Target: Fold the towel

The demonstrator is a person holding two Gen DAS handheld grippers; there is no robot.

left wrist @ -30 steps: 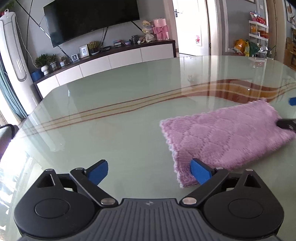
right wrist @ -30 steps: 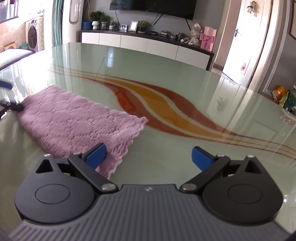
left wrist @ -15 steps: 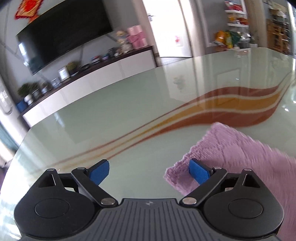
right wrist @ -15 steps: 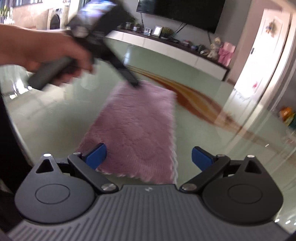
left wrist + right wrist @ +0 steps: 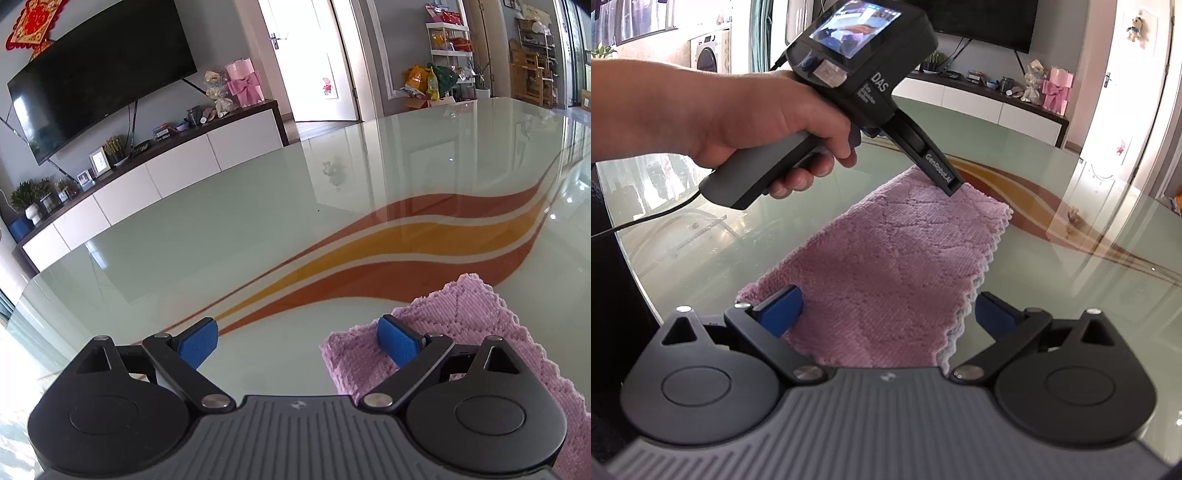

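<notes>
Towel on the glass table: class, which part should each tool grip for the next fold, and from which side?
Grip the towel at its short ends. It lies flat as a long strip. The right tool, open, straddles the near end; the left tool, open, sits at the far corner. Come in low along the table.

One purple towel, two claws, left claw, right claw, one hand, one table

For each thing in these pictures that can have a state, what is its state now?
Purple towel: lying flat on the glass table, already doubled, two edges stacked.
Left gripper: jaws open, one finger over the towel's far corner.
Right gripper: jaws open, straddling the near end.
Television: off.
</notes>
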